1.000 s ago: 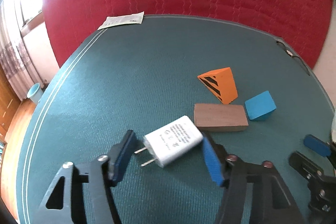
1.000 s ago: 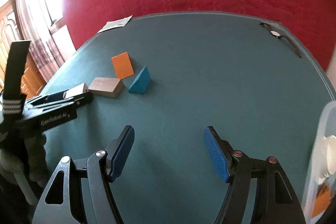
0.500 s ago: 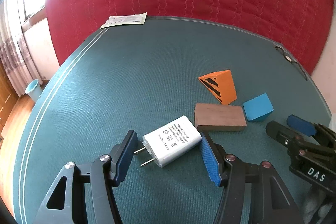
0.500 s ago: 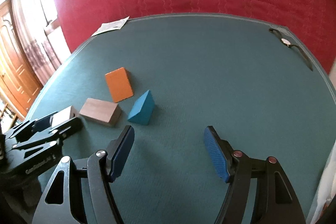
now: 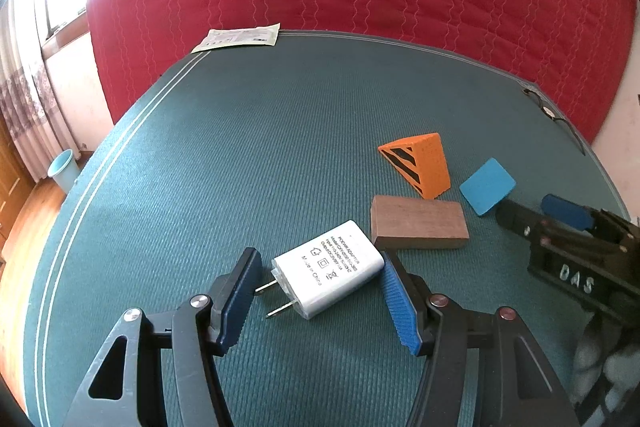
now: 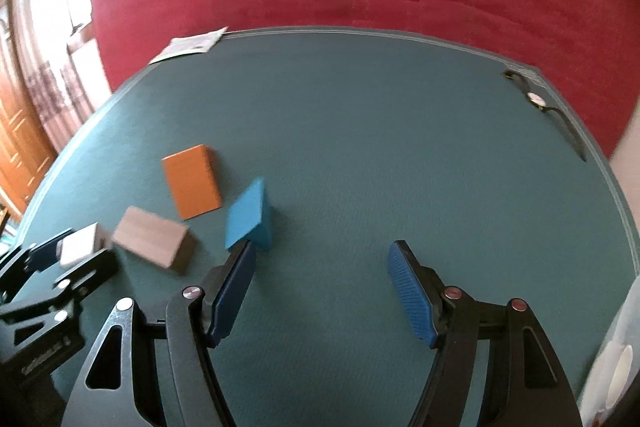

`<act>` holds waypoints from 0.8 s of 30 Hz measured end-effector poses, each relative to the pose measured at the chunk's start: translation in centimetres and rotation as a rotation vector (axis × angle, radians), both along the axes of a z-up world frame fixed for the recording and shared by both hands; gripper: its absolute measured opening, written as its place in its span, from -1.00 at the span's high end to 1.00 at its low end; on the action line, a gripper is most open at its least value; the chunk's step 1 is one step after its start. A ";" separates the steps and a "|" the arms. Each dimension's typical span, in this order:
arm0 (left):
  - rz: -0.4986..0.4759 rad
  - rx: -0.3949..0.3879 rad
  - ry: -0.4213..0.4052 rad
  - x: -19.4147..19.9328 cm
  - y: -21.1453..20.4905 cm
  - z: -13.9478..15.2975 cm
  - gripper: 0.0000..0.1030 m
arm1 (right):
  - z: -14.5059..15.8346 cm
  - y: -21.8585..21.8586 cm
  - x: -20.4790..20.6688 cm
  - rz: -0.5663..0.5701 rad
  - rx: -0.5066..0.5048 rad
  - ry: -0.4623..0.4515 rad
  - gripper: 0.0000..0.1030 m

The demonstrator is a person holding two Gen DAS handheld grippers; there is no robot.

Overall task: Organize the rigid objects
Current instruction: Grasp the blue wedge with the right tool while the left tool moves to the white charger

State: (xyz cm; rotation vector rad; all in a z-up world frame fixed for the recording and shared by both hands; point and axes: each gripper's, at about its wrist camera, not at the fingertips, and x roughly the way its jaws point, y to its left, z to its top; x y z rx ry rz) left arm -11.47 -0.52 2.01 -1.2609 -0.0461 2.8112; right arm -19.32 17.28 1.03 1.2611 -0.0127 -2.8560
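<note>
Right beside the brown block, on the green mat: white plug between the spread fingers of the left gripper, not yet squeezed. Right gripper wide open too, holding nothing, near the blue block. Step in hand, likely: grabbing the plug. Next needed: closing gently on its flat sides.

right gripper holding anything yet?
No, the right gripper is open, with only bare green mat between its fingers.

White charger flat beside brown block; orange wedge, blue wedge near.
</note>
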 end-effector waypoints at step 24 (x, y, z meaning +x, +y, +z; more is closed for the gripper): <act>0.000 0.001 0.000 0.1 0.0 0.0 -0.23 | 1.4 -0.6 -0.5 -0.023 -0.126 0.057 -0.36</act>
